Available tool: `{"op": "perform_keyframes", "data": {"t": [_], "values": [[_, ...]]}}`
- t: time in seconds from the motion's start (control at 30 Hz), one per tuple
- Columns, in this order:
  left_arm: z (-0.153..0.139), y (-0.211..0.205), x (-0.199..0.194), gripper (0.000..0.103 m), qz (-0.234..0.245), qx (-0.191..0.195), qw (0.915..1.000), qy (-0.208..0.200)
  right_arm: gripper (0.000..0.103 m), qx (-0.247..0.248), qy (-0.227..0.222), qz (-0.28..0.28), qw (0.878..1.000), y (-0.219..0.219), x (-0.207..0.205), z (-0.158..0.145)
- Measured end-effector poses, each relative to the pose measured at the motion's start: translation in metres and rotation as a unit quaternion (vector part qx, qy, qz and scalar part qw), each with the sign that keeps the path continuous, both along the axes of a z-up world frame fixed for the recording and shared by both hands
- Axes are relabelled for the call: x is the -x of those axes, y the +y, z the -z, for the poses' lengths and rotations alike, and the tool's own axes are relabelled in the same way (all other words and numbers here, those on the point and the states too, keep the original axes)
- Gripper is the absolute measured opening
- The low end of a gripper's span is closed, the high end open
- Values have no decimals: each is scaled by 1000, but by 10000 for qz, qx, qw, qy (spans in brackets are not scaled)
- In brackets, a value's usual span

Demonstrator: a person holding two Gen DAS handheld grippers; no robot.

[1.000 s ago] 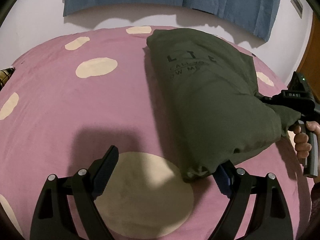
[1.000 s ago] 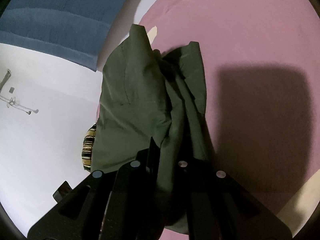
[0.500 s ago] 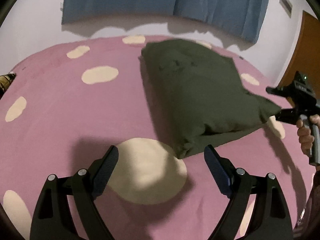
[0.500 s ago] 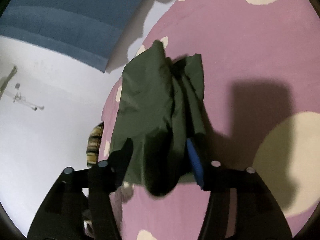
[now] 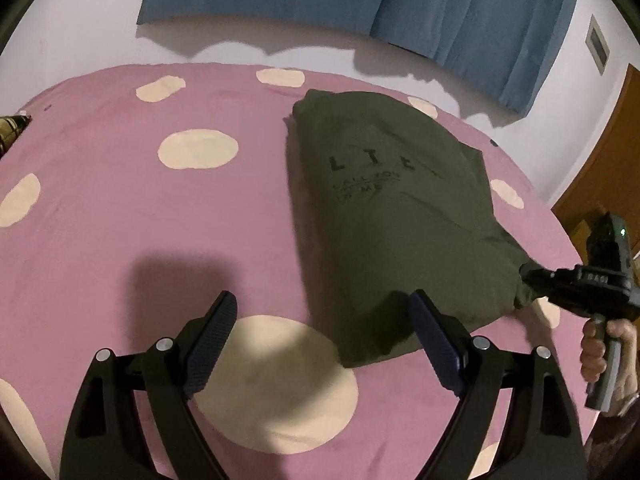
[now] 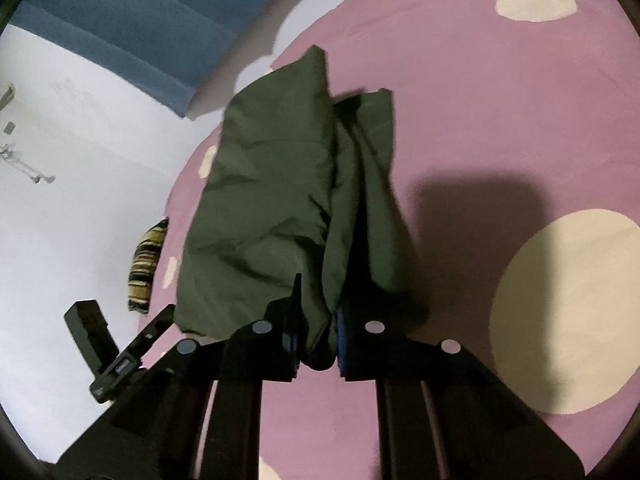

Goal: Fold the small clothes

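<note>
On the left we are seeing a striped cushion sitting at the bed's edge, with open pink spotted sheet lying in front of our left gripper, whose jaws are standing wide apart on nothing. The green shirt is lying folded right of centre, its near corner just beside the left gripper's right finger. Our right gripper has just been closing and is now clamping the shirt's bunched corner. Blue curtains are hanging behind; a wooden door is bounding the right.
</note>
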State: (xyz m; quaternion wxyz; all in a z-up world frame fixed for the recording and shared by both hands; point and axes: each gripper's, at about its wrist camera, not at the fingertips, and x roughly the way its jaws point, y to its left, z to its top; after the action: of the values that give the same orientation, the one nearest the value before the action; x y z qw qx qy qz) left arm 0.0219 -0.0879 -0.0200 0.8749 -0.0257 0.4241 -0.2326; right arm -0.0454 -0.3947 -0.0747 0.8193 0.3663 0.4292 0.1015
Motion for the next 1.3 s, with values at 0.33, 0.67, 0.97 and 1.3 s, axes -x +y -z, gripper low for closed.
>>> {"op": "perform_keyframes", "data": {"t": [0.33, 0.67, 0.97, 1.3], "values": [[7, -13, -1, 87, 78, -385, 9990, -225, 11, -544, 61, 171, 9984, -19, -2, 40], [14, -16, -3, 88, 176, -567, 9978, -310, 10, -706, 14, 230, 9972, -21, -2, 44], [20, -14, -7, 88, 206, -463, 9984, -269, 16, -677, 10, 265, 9974, -24, 6, 37], [-9, 6, -10, 87, 383, 134, 9990, -195, 57, -458, -629, 298, 9965, -38, 20, -19]]}}
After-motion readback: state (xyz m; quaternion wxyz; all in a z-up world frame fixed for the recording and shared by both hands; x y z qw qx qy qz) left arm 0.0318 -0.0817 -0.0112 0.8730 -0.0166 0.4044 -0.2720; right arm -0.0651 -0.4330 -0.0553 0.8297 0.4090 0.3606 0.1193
